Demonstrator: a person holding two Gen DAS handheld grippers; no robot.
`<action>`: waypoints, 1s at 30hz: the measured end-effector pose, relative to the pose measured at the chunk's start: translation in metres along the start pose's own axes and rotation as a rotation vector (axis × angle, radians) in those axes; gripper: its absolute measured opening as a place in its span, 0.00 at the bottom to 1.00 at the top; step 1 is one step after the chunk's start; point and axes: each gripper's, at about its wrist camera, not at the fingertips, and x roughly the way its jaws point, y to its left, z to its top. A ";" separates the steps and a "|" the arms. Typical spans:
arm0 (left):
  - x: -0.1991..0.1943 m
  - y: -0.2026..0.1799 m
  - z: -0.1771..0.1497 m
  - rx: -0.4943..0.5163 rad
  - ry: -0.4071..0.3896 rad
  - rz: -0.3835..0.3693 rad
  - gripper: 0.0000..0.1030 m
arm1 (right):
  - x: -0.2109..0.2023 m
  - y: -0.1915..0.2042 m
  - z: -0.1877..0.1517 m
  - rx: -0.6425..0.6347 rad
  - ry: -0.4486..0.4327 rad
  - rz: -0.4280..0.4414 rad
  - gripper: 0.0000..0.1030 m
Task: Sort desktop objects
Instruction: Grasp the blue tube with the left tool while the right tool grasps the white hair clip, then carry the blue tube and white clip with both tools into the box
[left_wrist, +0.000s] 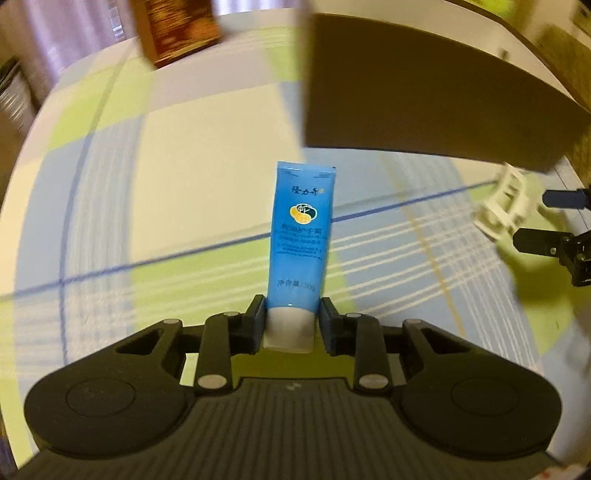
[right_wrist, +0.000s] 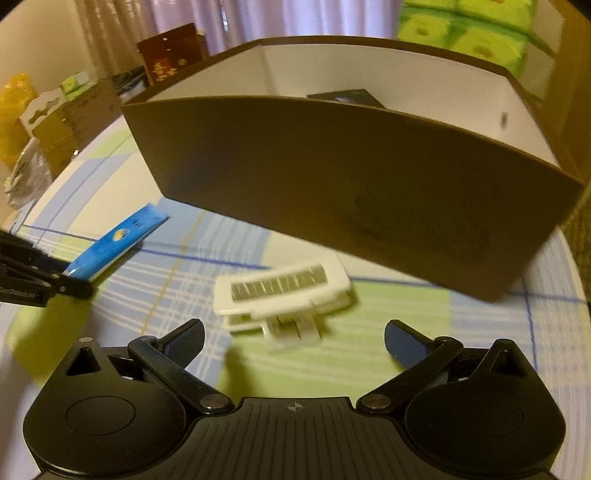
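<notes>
The left gripper (left_wrist: 292, 321) pinches the blue tube (left_wrist: 301, 236) by its white cap end, held above the checked tabletop (left_wrist: 184, 155); so short a grip could let it swing or slip. The right gripper (right_wrist: 294, 338), jaws spread, faces the white clip (right_wrist: 284, 295), which might skid away. Beyond, the brown box's (right_wrist: 332, 192) wall could catch the tube.

Tube (left_wrist: 301, 236): glossy blue plastic, smooth white cap.
Clip (right_wrist: 284, 295): smooth white plastic.
Box (right_wrist: 351, 184): matt brown outside, smooth white inside.
Tablecloth (left_wrist: 184, 166): matt checked cloth.
Left gripper (left_wrist: 291, 325): matt black plastic, metal pins.
Right gripper (right_wrist: 293, 338): matt black plastic, finely textured blue pads (right_wrist: 404, 343).
</notes>
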 end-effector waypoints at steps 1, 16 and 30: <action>-0.001 0.002 -0.002 -0.011 0.002 0.010 0.25 | 0.004 -0.001 0.003 -0.006 -0.003 0.000 0.98; 0.003 0.002 0.010 -0.064 -0.010 0.025 0.48 | 0.019 0.005 0.007 -0.083 -0.021 -0.045 0.82; -0.009 -0.019 -0.012 0.005 -0.007 -0.058 0.25 | -0.027 0.011 -0.042 0.009 0.050 -0.038 0.82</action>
